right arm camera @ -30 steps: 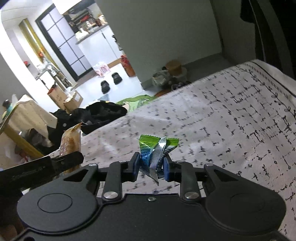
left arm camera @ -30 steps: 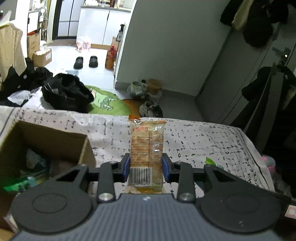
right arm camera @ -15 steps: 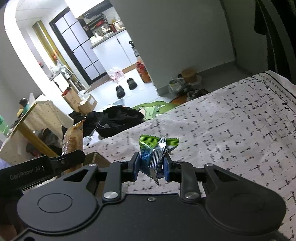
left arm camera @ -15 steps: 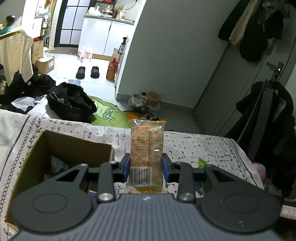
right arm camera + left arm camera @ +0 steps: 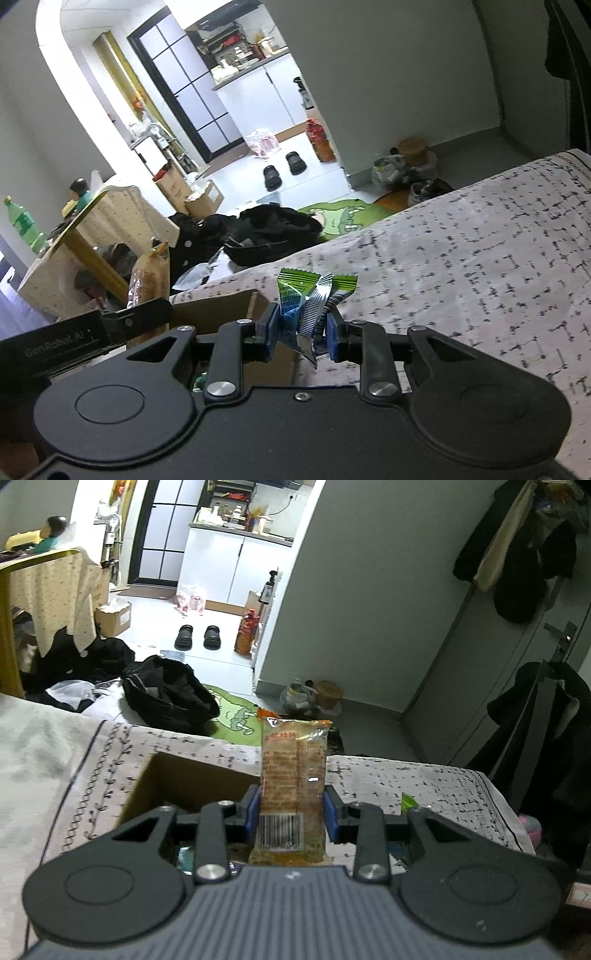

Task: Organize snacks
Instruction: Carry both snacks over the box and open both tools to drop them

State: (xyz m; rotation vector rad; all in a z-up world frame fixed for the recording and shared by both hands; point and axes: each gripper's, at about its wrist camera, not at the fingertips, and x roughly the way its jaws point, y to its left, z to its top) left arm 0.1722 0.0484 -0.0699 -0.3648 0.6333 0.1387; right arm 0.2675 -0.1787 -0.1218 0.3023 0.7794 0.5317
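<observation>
An orange snack packet (image 5: 293,775) stands upright between the blue pads of the left gripper (image 5: 293,814), barcode end nearest the camera, its sealed top rising clear above the fingers. The jaws are clamped on its sides. Below and to the left sits an open cardboard box (image 5: 162,775), its far rim just beyond the fingertips. To the right, the right gripper (image 5: 302,332) pinches a crumpled green snack wrapper (image 5: 314,291), jaws closed tight on it, with the box corner (image 5: 255,299) just left of its fingers. Box and grippers are over a bedspread (image 5: 480,266) printed with small black marks. Far off, a black bag (image 5: 166,698) and a pair of black shoes (image 5: 197,637) lie on the floor, before a kitchen doorway.
</observation>
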